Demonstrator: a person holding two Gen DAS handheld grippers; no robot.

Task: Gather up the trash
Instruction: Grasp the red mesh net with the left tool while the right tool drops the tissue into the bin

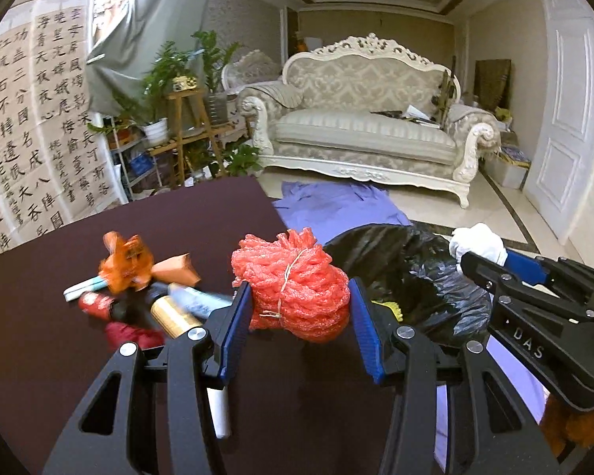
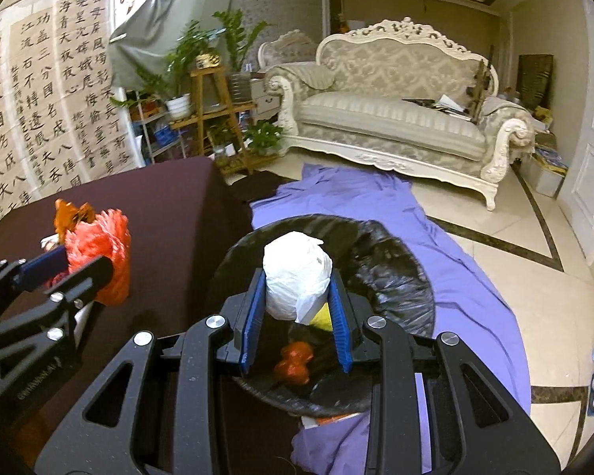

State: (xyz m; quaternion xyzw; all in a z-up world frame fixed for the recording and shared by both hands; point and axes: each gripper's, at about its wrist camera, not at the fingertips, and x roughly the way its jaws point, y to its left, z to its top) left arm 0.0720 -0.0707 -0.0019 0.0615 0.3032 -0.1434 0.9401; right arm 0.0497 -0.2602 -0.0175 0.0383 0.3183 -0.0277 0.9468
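Between the right gripper [image 2: 297, 308] pads sits a white crumpled wad [image 2: 297, 277], jaws narrowed and pressing on both sides, held over the mouth of the black trash bag [image 2: 384, 273]. Left gripper [image 1: 299, 308] is about half open, clamped on a red foam-net bundle [image 1: 293, 285], above the dark table [image 1: 178, 213] near the bag-side edge. My read: drop the white wad first, it's already over the opening; release low so it lands beside the yellow and red scraps inside. Then bring the bundle across, clear of the right gripper. More litter [image 1: 138, 289] waits on the table, left of the bundle.
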